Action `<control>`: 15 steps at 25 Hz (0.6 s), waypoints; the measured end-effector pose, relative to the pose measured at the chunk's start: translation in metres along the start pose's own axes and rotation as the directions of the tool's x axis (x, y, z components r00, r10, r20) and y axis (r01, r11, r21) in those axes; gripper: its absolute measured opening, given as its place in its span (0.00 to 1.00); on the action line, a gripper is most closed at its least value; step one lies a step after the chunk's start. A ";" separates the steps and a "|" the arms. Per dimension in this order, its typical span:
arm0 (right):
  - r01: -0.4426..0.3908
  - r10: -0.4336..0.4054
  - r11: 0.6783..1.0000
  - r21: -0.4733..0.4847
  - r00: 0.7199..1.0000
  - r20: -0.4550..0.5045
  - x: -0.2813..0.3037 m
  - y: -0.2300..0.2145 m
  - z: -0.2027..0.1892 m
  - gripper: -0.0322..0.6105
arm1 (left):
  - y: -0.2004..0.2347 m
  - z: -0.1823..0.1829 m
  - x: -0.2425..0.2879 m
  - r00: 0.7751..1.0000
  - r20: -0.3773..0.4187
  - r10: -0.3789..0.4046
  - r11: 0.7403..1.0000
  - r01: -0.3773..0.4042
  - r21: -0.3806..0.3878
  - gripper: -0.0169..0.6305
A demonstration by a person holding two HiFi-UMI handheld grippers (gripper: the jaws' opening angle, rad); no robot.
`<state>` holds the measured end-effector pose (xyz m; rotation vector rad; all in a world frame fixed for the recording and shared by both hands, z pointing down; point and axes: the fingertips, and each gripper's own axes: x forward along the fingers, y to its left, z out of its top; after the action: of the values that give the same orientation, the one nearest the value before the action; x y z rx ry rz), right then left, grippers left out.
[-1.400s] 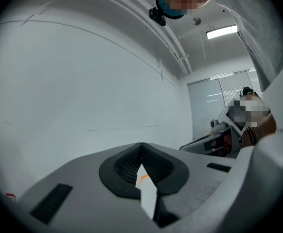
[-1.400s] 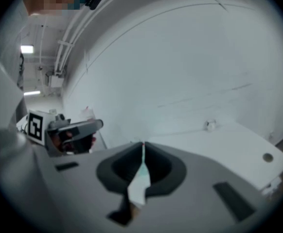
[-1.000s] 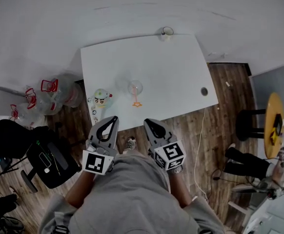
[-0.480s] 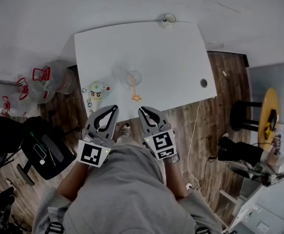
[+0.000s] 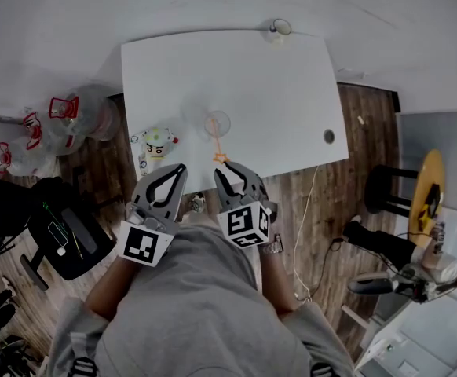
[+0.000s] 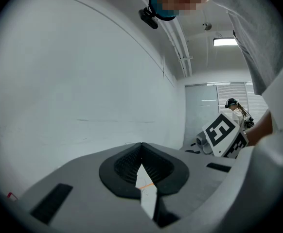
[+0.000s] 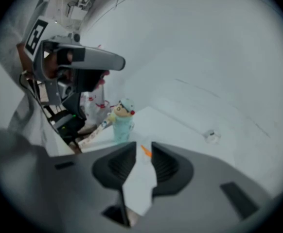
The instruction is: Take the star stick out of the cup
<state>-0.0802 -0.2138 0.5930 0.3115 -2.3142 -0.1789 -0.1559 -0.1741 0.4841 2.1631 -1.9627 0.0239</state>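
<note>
orange star stick [image 5: 217, 143], slanting from clear cup [image 5: 225, 122], star seemingly outside

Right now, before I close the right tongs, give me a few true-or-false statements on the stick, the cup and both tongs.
The orange star stick leans in the clear round cup, star end out. True.
The right tongs are shut on the stick. False: they stand open, the star just ahead of their tips.
The left tongs are shut and hold nothing. True.
The pale green toy figurine stands right of the cup. False: it stands to its left.
</note>
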 end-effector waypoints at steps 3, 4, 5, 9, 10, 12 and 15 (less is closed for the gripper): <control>-0.012 0.011 1.000 -0.023 1.000 -0.023 0.007 0.002 -0.002 0.24 | 0.003 -0.002 0.001 1.000 -0.010 0.004 1.000 -0.004 -0.010 0.07; -0.006 0.005 0.999 -0.034 1.000 -0.031 0.010 0.001 -0.002 0.25 | 0.005 -0.002 0.002 1.000 -0.013 0.004 1.000 -0.004 -0.011 0.07; -0.001 -0.001 0.999 -0.042 0.999 -0.038 0.013 0.000 -0.002 0.25 | 0.006 -0.002 0.003 1.000 -0.014 0.003 1.000 -0.003 -0.010 0.07; 0.005 -0.007 0.999 -0.045 0.998 -0.061 0.024 -0.005 -0.008 0.26 | 0.009 -0.002 0.006 1.000 -0.017 0.002 1.000 -0.003 -0.005 0.07; 0.005 -0.009 0.999 -0.046 0.998 -0.067 0.026 -0.007 -0.009 0.26 | 0.010 -0.001 0.006 1.000 -0.019 0.005 1.000 -0.005 -0.006 0.07; 0.005 -0.008 0.999 -0.045 0.997 -0.074 0.029 -0.009 -0.009 0.26 | 0.012 -0.001 0.006 1.000 -0.023 0.009 1.000 -0.009 -0.007 0.07; 0.000 -0.003 0.999 -0.037 0.997 -0.082 0.035 -0.009 -0.010 0.26 | 0.017 -0.002 0.006 1.000 -0.025 0.014 1.000 -0.014 0.001 0.07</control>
<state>-0.0948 -0.2320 0.6223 0.2965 -2.2268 -0.2050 -0.1713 -0.1806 0.4896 2.1391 -1.9642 0.0532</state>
